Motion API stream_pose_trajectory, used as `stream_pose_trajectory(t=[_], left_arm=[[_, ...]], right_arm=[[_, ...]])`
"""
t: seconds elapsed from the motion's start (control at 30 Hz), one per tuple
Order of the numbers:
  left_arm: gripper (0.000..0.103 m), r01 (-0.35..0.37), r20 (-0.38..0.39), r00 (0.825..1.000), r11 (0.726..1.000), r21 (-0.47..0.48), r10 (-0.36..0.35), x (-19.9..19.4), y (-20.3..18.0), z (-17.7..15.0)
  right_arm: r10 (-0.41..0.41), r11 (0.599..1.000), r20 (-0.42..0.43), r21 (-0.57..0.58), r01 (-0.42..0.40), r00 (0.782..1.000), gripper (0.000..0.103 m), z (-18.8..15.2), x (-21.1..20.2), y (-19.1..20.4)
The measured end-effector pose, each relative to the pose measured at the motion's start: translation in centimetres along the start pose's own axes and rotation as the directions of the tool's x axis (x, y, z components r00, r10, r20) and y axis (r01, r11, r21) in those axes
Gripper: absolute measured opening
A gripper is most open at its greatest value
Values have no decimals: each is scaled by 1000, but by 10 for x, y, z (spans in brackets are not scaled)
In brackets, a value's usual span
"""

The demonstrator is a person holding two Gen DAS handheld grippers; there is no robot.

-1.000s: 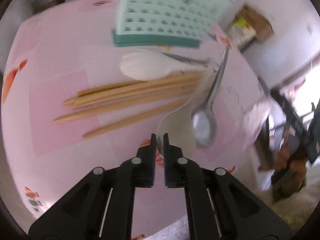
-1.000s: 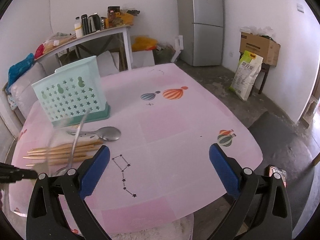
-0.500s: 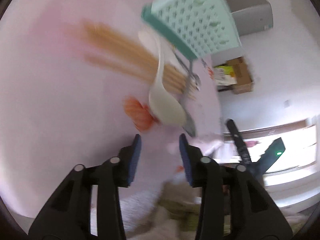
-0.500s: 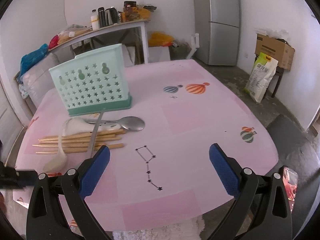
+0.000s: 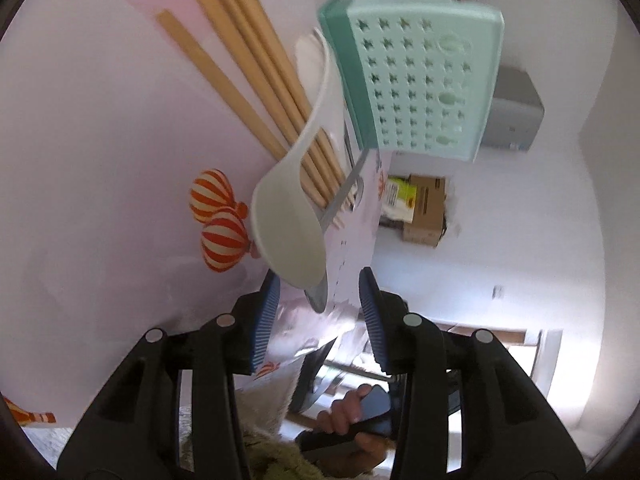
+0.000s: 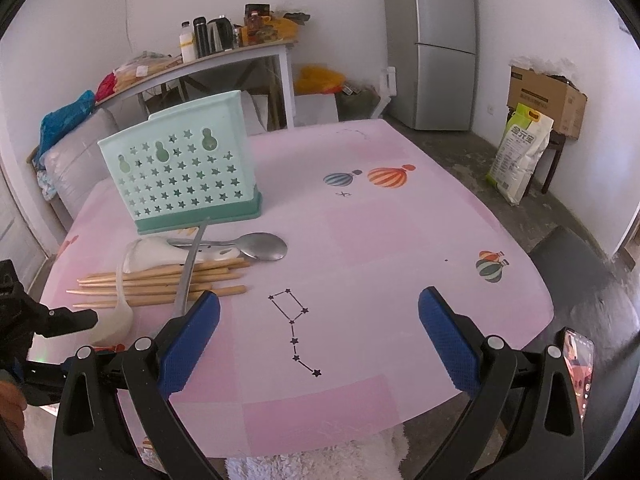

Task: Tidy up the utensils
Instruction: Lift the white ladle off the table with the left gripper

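A mint green utensil basket (image 6: 182, 170) with star holes stands on the pink table (image 6: 360, 264); it also shows in the left wrist view (image 5: 420, 76). In front of it lie several wooden chopsticks (image 6: 156, 282), a white plastic spoon (image 5: 290, 220), a second white spoon (image 6: 160, 250) and two metal spoons, one with its bowl (image 6: 266, 246) to the right. My left gripper (image 5: 316, 296) is open, rolled sideways, just short of the white spoon's bowl. My right gripper (image 6: 318, 334) is wide open and empty above the table's near edge.
A grey fridge (image 6: 434, 44), a cardboard box (image 6: 544, 96) and a rice bag (image 6: 520, 152) stand by the far right wall. A cluttered side table (image 6: 224, 52) stands behind. A phone (image 6: 576, 364) shows at the lower right.
My left gripper has opened from shut, let go of the white spoon, and rolled sideways. My right gripper has drifted a little closer to the table, still open.
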State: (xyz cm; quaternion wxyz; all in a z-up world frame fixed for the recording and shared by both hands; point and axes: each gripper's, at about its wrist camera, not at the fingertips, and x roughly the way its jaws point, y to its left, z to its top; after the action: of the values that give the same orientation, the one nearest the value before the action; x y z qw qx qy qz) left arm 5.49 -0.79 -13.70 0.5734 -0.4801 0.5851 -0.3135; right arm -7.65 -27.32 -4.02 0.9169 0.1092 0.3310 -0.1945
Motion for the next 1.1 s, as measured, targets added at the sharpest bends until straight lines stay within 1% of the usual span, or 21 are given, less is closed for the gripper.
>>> stream_pose_trajectory(t=[0.1,0.17,0.27,0.33,0.4,0.47,0.5,0.53,0.57,0.63,0.67,0.7,0.73,0.77,0.8,0.83,0.9,1.07,1.1], left_arm=[[36,-3,28,1000,999,-34,4,2,1,2],[31,-17,37,999,999,-37,19,4,-1,3],[16,-39,26,999,998,-46,41,12,-2,5],[13,-74,16,997,997,-30,74,10,-1,4],[9,-104,23,994,995,0,104,3,-3,5],[6,-181,45,983,982,54,179,-4,-11,9],[3,-218,54,975,973,76,215,-6,-14,11],[2,-275,76,960,955,108,268,-11,-20,15],[2,-311,101,949,942,129,300,-16,-23,18],[2,-380,175,920,909,174,351,-28,-30,24],[2,-428,239,894,881,200,380,-37,-36,28],[3,-459,289,873,861,217,393,-43,-41,29],[9,-493,347,848,838,236,401,-51,-48,31],[12,-506,372,837,827,245,402,-55,-51,32],[16,-512,389,831,820,256,398,-61,-52,32],[19,-510,395,831,818,265,391,-64,-54,32],[22,-501,386,840,817,284,382,-69,-51,31],[23,-502,368,846,809,304,387,-71,-46,34],[26,-503,365,847,805,314,387,-67,-46,24]], right_arm=[[4,1000,1,-7,-4,1000,97,0,0,3],[7,1000,1,-10,-7,1000,97,-1,0,4],[7,1000,2,-11,-7,1000,97,-1,-1,5],[5,1000,3,-11,-5,1000,97,-1,-1,5],[1,1000,4,-10,-1,1000,97,-1,-1,4],[-1,1000,5,-7,1,1000,97,-1,-1,2],[-1,1000,4,-6,2,1000,97,0,-1,2],[-1,1000,3,-6,1,1000,97,0,0,2],[0,1000,2,-6,0,1000,97,0,0,2],[2,1000,3,-10,-2,1000,97,0,1,3],[3,1000,3,-12,-3,1000,97,0,0,3],[4,1000,4,-18,-4,1000,97,0,0,4],[5,1000,5,-21,-5,1000,97,-1,0,4],[9,1000,8,-25,-9,1000,97,-1,0,5],[11,1000,10,-29,-11,1000,97,-1,-1,6],[13,999,14,-34,-13,1000,97,-1,-2,6],[18,999,18,-41,-17,1000,97,-1,-2,8],[27,999,15,-47,-26,1000,97,-1,-1,10],[27,998,15,-51,-26,1000,97,-2,-2,11]])
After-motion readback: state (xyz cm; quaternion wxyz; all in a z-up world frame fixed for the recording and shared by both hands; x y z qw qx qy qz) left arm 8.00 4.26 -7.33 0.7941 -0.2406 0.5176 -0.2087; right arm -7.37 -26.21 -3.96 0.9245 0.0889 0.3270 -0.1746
